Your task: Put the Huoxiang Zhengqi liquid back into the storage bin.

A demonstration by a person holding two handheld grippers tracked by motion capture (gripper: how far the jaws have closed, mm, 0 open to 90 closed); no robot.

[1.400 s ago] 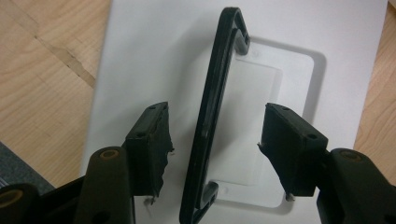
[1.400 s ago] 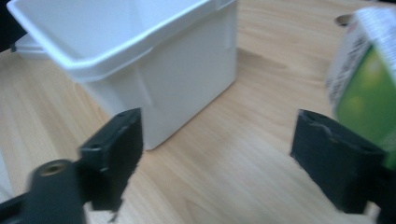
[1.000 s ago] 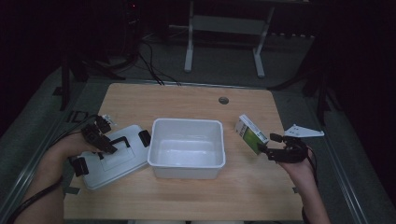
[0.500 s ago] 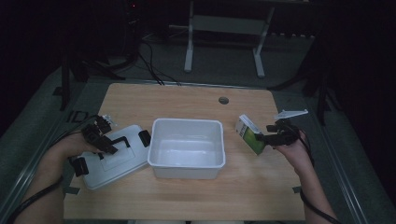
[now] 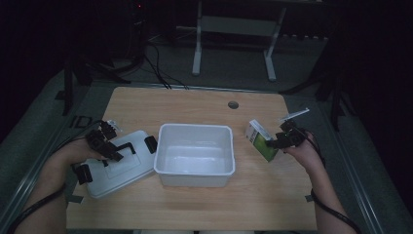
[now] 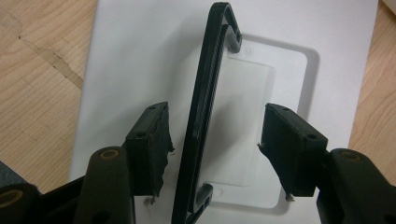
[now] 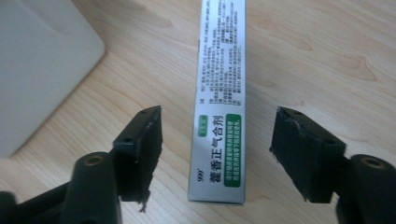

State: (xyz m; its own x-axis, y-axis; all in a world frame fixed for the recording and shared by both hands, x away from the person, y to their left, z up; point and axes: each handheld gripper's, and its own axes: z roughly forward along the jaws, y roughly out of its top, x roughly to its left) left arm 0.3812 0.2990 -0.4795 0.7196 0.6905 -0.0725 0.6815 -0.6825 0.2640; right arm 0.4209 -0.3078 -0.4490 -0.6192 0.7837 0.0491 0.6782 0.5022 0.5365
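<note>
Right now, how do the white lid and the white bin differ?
The lid lies flat at the table's left, tilted askew; the bin sits square in the middle, open and empty. The lid is shallow with a black handle and black end clips; the bin is deep and plain. The left gripper is over the lid; nothing is over the bin. Both are white plastic.

Materials: wood, plastic, printed card.
Table (image 5: 195, 105) is seen as pale wood-grain, matt. Tub (image 5: 195, 168) and lid (image 6: 130, 56) are read as smooth white plastic; lid handle (image 6: 205, 112) ribbed black plastic. Box (image 7: 219, 98) looks like glossy silver printed card. Gripper pads (image 7: 144, 149) are worn matt black.
</note>
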